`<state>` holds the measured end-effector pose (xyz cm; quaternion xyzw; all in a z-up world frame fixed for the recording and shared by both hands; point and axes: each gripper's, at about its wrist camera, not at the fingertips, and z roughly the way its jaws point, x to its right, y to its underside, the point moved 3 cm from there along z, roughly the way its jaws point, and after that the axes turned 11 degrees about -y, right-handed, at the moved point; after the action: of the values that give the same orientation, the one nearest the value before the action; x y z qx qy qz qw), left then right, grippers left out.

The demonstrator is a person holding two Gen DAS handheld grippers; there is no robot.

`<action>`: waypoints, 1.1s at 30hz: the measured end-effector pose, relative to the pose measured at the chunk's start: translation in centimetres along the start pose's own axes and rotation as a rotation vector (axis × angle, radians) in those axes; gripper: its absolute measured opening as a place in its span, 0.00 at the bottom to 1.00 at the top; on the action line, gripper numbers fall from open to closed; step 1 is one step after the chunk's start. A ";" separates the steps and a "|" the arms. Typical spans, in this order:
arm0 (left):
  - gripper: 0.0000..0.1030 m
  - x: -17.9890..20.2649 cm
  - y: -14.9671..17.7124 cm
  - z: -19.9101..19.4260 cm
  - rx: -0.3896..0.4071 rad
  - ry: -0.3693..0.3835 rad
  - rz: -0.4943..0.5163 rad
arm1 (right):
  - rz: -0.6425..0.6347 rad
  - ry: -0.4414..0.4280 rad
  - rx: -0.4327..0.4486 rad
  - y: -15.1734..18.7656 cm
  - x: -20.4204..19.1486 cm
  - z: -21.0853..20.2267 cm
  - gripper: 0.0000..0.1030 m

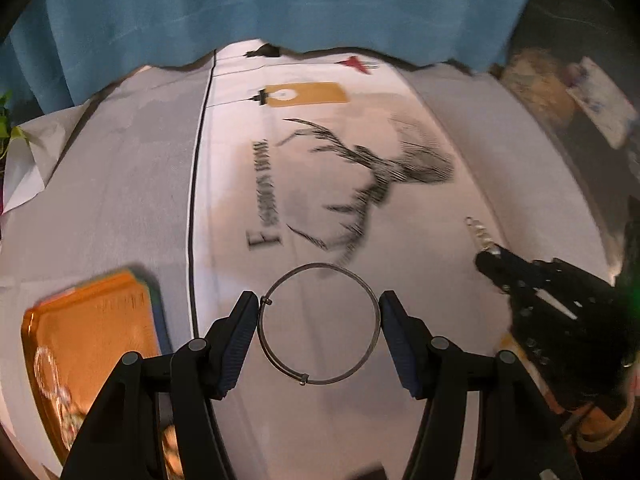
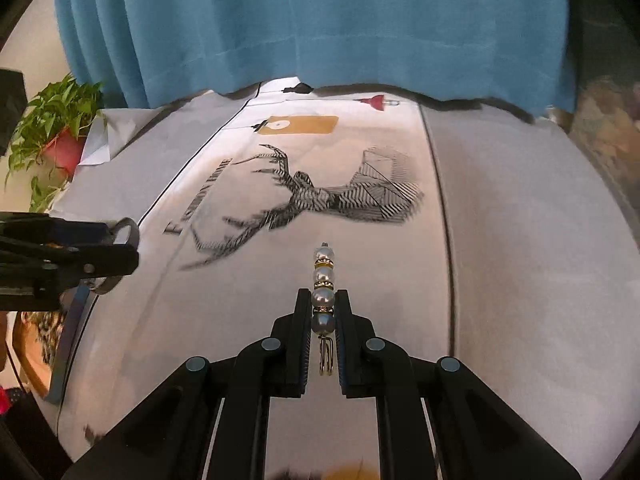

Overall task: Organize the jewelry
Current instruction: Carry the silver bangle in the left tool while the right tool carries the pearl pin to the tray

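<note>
Left gripper: jaws set wide, each pad touching one side of a thin silver bangle, which is held flat between them above the tablecloth.
Right gripper: jaws closed on a pearl hair clip; its beaded end sticks out past the fingertips, its gold clasp sits between the fingers.
Orange tray: lies on the cloth left of the left gripper, holding other jewelry, blurred.
Tablecloth: white, printed with a deer.
Background: blue curtain, potted plant at far left.
</note>
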<state>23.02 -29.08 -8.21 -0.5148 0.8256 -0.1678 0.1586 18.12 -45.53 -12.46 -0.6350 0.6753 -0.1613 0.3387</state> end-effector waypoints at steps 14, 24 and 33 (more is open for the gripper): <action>0.56 -1.1 10.7 -11.5 0.101 -0.011 -0.011 | 0.012 0.013 0.066 9.4 -7.5 -11.6 0.11; 0.56 -3.8 17.2 -19.1 0.199 -0.014 -0.060 | -0.031 0.011 0.145 13.3 -12.9 -19.2 0.11; 0.56 -5.7 22.8 -23.7 0.276 -0.046 -0.083 | -0.086 -0.021 0.194 16.3 -18.1 -24.3 0.11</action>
<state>-3.06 -11.83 3.45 -0.5255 0.7688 -0.2745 0.2395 -10.86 -30.88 -1.00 -0.6294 0.6249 -0.2337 0.3985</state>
